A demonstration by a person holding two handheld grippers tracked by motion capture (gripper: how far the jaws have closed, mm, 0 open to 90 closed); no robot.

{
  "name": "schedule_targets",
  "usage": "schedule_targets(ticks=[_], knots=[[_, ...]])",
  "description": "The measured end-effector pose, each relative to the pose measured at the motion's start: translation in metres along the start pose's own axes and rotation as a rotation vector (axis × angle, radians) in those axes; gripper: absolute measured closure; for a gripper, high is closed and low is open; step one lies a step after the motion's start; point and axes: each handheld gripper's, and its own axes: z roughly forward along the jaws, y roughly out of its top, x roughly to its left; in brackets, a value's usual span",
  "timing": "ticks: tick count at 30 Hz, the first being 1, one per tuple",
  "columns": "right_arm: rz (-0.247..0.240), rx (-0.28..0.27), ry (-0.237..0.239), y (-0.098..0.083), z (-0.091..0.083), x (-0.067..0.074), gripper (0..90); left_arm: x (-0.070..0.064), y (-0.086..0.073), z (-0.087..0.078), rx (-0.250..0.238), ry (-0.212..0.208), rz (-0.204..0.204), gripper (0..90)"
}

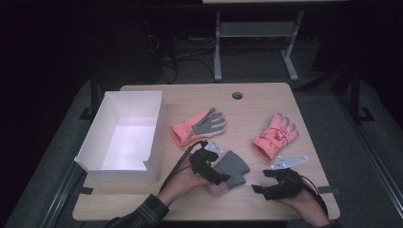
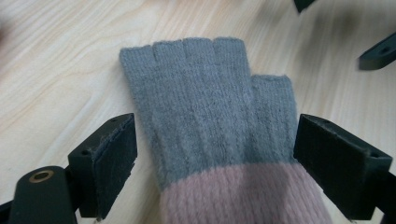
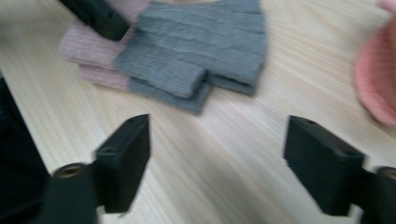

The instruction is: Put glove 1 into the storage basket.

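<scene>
A pair of fingerless knit gloves (image 1: 233,167), grey with pink cuffs, lies stacked near the table's front middle. My left gripper (image 1: 222,174) is open around the top glove (image 2: 210,112), one pad on each side near the cuff, and neither pad presses on it. My right gripper (image 1: 263,181) stands open to the right of the pair, over bare wood (image 3: 219,154), with nothing between its pads. In the right gripper view the stacked gloves (image 3: 196,51) lie ahead of it.
A white open box (image 1: 95,142) stands at the left. A pink glove with a grey palm (image 1: 199,126) lies mid-table, and a pink printed glove (image 1: 275,135) to its right. A round cable hole (image 1: 237,95) is near the far edge.
</scene>
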Motion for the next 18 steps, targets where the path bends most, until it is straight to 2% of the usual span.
schedule_targets(ticks=[3, 4, 5, 6, 8, 9, 10, 15, 16, 18], knots=[[0.026, -0.019, -0.021, -0.003, -0.004, -0.005, 13.6, -0.004, -0.001, 0.007, -0.004, -0.001, -0.02, 12.8], [0.026, -0.027, -0.034, -0.004, -0.004, -0.006, 13.4, -0.004, -0.002, 0.008, 0.011, 0.002, -0.008, 12.8], [0.031, -0.026, -0.047, -0.004, -0.005, -0.006, 13.4, -0.005, -0.002, 0.011, 0.008, 0.005, -0.016, 12.8], [0.032, -0.028, -0.049, -0.004, -0.005, -0.006, 13.3, -0.004, -0.003, 0.012, 0.024, 0.007, 0.001, 12.8], [0.026, -0.04, -0.052, -0.003, -0.006, -0.005, 12.7, -0.006, -0.005, 0.016, 0.016, 0.021, -0.006, 12.7], [0.026, -0.044, -0.051, -0.002, -0.006, -0.005, 12.1, -0.006, -0.005, 0.016, 0.028, 0.029, 0.013, 12.7], [0.021, -0.043, -0.052, -0.002, -0.005, -0.005, 11.3, -0.006, -0.006, 0.018, 0.03, 0.035, 0.006, 12.7], [0.02, -0.039, -0.062, 0.0, -0.003, -0.005, 10.0, -0.007, -0.009, 0.024, 0.04, 0.016, -0.007, 12.9], [0.015, -0.041, -0.064, 0.0, -0.003, -0.005, 10.0, -0.006, -0.01, 0.024, 0.048, -0.001, 0.001, 13.1], [0.012, -0.045, -0.064, 0.0, -0.004, -0.006, 10.0, -0.006, -0.01, 0.024, 0.044, -0.001, 0.006, 13.8]])
